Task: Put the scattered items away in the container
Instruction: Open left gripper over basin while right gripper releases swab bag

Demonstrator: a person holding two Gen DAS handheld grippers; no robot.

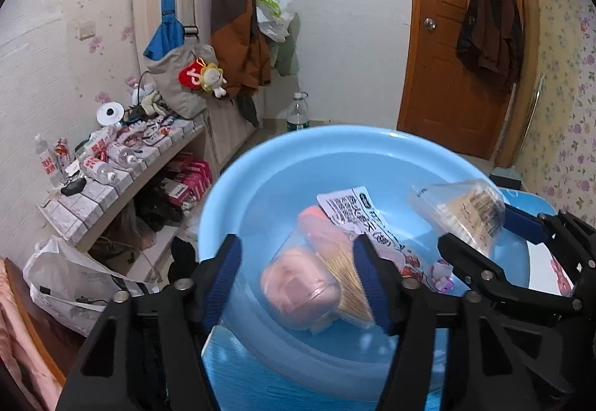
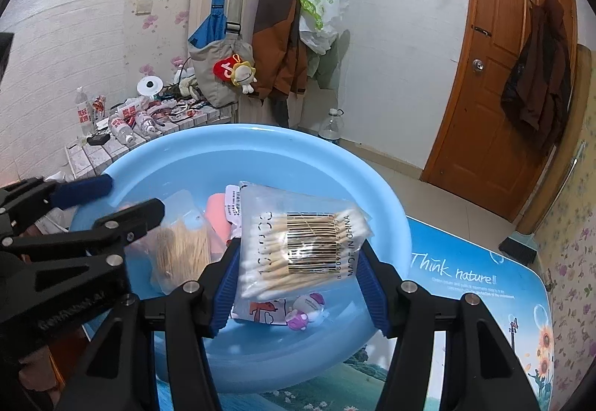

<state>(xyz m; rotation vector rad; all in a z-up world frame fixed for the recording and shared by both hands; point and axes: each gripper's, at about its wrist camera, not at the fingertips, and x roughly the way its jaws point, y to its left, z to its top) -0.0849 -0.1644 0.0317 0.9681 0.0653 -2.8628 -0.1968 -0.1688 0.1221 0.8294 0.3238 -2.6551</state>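
Progress looks late-stage: the light-blue plastic basin [image 1: 346, 157] sits directly under both claws and already holds most of the clutter; I see nothing loose on the bare worktop [image 2: 480, 303] right of the right claw, though much of the top is out of frame. Left claw [image 1: 298, 280] hangs over the basin's near-left part with its jaws well apart; the clear bag of toothpicks [image 1: 316, 284] lies blurred between them, pads not pressing, so I read it as released and dropping or just landed. Right claw [image 2: 298, 284] is half-open by width but clamped on the bag of cotton swabs [image 2: 298, 247], held above the basin's middle, not yet let go. Below and ahead of the claws in the basin: an orange-pink item [image 1: 316, 224], a printed white packet [image 1: 354, 209], a small pink-and-white toy [image 2: 307, 310]. Left to do, my guess: drop the swabs, then check the unseen parts of the top. Surface: worktop has a glossy blue printed cover with "Think nature" and sunflowers. Room, beyond the claws: white wall and floral wallpaper, brown wooden door [image 2: 499, 105] with a dark jacket hung on it far right, coats and a plastic bag [image 2: 320, 16] on hooks ahead, a grey-blue shoulder bag [image 1: 178, 75] with plush charms, a tiled shelf [image 1: 111, 183] far left littered with water bottles and wrappers, and a big water bottle [image 1: 298, 113] on the floor.
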